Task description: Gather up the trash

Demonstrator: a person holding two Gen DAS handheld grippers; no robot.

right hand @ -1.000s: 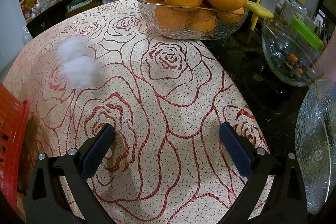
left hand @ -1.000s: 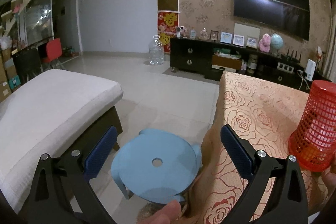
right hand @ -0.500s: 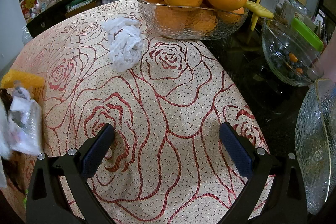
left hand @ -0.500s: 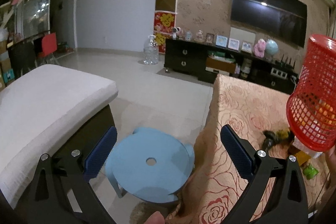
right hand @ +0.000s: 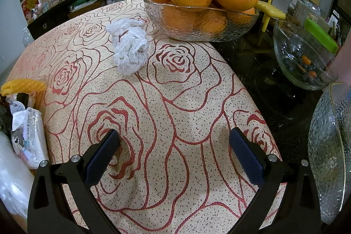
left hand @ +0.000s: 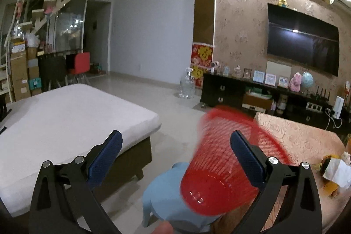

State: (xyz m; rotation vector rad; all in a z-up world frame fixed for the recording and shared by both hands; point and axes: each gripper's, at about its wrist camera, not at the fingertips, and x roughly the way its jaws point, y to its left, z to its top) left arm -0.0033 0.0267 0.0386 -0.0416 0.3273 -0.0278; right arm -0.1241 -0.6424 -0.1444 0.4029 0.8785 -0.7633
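Left wrist: red basket (left hand: 221,168) now blurred between left hand-held gripper (left hand: 175,159) (spread, empty); trash pile (right hand: 24,124) and white wad (right hand: 129,47) lie uncovered on surface (right hand: 175,124). Right hand-held gripper (right hand: 174,154) spread — collecting can start.

Left gripper (left hand: 175,148): jaws spread wide, nothing between the blue pads (left hand: 105,157). Right gripper (right hand: 174,149): jaws likewise spread wide and empty, fingers angled downward and forward.
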